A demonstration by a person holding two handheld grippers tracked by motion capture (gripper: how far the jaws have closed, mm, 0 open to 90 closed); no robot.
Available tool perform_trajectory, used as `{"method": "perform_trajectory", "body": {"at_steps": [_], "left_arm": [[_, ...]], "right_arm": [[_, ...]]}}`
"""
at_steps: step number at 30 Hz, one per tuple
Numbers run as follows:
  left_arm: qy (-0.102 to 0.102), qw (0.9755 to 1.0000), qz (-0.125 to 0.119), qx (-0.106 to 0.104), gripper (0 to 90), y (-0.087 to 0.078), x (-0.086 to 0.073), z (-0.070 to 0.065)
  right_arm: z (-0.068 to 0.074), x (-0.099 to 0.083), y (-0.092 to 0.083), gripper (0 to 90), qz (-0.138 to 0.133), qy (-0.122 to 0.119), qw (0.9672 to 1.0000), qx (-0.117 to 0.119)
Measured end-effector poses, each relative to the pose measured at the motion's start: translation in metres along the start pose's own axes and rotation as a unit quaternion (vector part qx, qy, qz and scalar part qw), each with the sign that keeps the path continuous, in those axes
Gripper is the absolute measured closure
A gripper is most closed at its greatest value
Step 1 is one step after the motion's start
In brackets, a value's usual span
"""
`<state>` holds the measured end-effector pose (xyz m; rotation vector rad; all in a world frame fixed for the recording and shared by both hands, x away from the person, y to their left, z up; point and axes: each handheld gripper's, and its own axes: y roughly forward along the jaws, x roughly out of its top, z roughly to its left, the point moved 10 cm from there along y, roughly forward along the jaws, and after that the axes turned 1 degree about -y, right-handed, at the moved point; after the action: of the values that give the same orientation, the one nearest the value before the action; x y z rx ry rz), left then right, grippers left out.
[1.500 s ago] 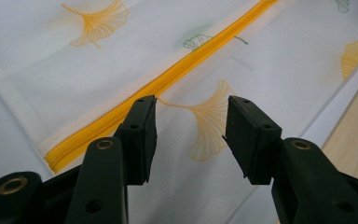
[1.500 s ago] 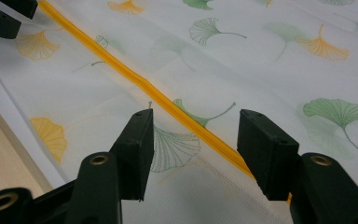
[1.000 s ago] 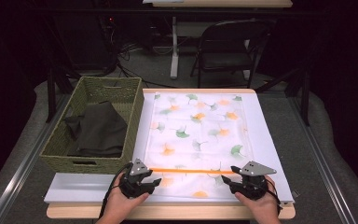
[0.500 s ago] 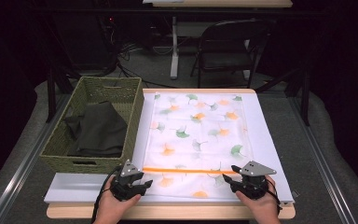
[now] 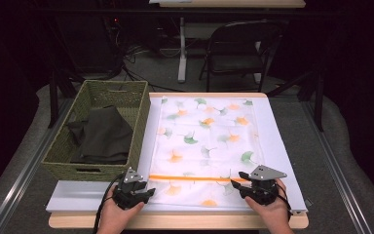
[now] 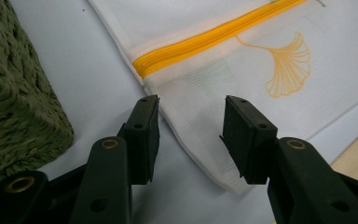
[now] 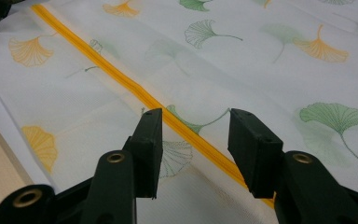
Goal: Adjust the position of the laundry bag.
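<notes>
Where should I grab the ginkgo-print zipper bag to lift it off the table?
Grip the ginkgo-print zipper bag at its near edge, below the orange zipper, coming low from the table's front. It lies flat, so only the thin edge and near corners give the tongs a bite; both pairs already hover there.

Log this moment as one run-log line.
left gripper: open, jaws closing over mesh laundry bag corner | right gripper: open, closing astride orange zipper | wicker basket: holds dark cloth
</notes>
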<state>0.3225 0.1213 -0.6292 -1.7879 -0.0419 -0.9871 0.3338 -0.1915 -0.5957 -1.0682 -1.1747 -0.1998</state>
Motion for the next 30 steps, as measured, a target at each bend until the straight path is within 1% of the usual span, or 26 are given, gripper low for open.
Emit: {"method": "perform_trajectory", "body": {"at_steps": [1, 2, 3, 4, 7, 10, 11, 12, 14, 20, 24, 25, 28, 29, 30], "left_arm": [[-0.002, 1.0000, 0.001, -0.001, 55.8, 0.001, 0.000, 0.000], [0.001, 1.0000, 0.001, -0.001, 56.1, 0.001, 0.000, 0.000], [-0.002, 1.0000, 0.001, -0.001, 56.3, 0.001, 0.000, 0.000], [0.002, 1.0000, 0.002, -0.001, 56.6, 0.001, 0.000, 0.001], [0.002, 1.0000, 0.003, 0.000, 58.0, 0.001, 0.000, 0.001], [0.004, 0.9999, 0.004, 0.009, 60.1, 0.001, 0.000, 0.001], [0.009, 0.9999, 0.004, 0.012, 61.2, 0.001, 0.000, 0.001], [0.018, 0.9996, 0.009, 0.018, 63.2, 0.001, 0.000, 0.000], [0.026, 0.9992, 0.008, 0.031, 65.1, 0.002, 0.000, 0.000], [0.022, 0.9992, 0.008, 0.033, 69.2, 0.002, 0.000, -0.002], [0.022, 0.9991, 0.009, 0.034, 72.2, 0.002, 0.000, -0.002], [0.023, 0.9991, 0.010, 0.035, 72.7, 0.002, 0.000, -0.002], [0.028, 0.9989, 0.011, 0.036, 74.9, 0.002, 0.001, -0.004], [0.027, 0.9989, 0.010, 0.037, 75.7, 0.003, 0.001, -0.004], [0.027, 0.9989, 0.011, 0.036, 76.5, 0.003, 0.001, -0.005]], "right_arm": [[0.000, 0.000, 0.000, 55.8, 0.000, -0.001, 1.0000, 0.001], [0.000, 0.000, 0.001, 56.1, 0.002, -0.002, 1.0000, 0.002], [0.000, 0.000, 0.001, 56.4, 0.002, -0.003, 1.0000, 0.002], [0.000, 0.000, 0.001, 56.6, 0.002, -0.003, 1.0000, 0.002], [0.001, -0.001, 0.001, 56.8, 0.004, 0.000, 1.0000, 0.003], [0.000, -0.001, 0.001, 56.7, 0.003, 0.003, 1.0000, 0.002], [0.000, -0.001, 0.001, 56.7, 0.002, 0.004, 1.0000, 0.002], [0.000, -0.001, 0.000, 56.7, 0.001, 0.006, 1.0000, 0.001], [-0.002, 0.000, 0.000, 56.6, -0.002, 0.005, 1.0000, -0.002], [-0.009, 0.000, -0.003, 55.9, -0.004, 0.017, 0.9998, -0.011], [-0.018, -0.001, -0.005, 55.5, -0.003, 0.023, 0.9994, -0.023], [-0.022, -0.002, -0.005, 55.3, -0.005, 0.026, 0.9992, -0.030], [-0.036, -0.005, -0.008, 54.3, -0.001, 0.041, 0.9979, -0.050], [-0.041, -0.006, -0.009, 54.0, 0.000, 0.052, 0.9971, -0.056], [-0.046, -0.007, -0.010, 53.8, -0.001, 0.057, 0.9964, -0.063]]}}
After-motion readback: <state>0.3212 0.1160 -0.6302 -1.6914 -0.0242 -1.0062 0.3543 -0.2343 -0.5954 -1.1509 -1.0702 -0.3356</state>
